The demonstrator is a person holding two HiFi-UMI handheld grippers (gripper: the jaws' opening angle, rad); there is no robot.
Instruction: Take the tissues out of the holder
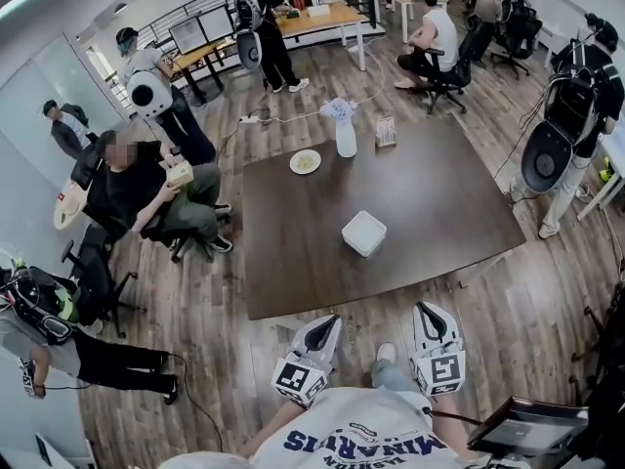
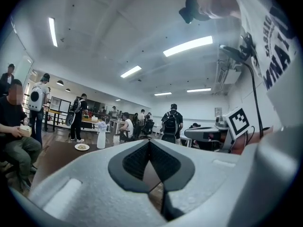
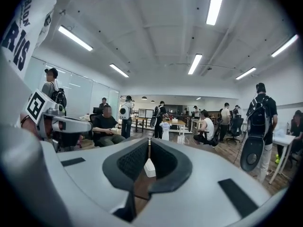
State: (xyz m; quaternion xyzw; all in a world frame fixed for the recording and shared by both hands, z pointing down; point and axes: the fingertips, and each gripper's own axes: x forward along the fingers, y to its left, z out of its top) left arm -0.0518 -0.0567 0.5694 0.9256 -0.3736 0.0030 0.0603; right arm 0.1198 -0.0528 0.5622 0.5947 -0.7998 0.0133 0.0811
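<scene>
Tissue holder: stands at the far side of the dark table, untouched; both grippers closed and empty.
Left gripper and right gripper: jaws pressed together with nothing between them, held side by side at the table's near edge, pointing across it. Nearest ahead of the right gripper: white square box. Farther ahead, off toward the left: plate. Farthest: white vase with pale blooms, and the tissue holder just to its right, well apart from both grippers.
</scene>
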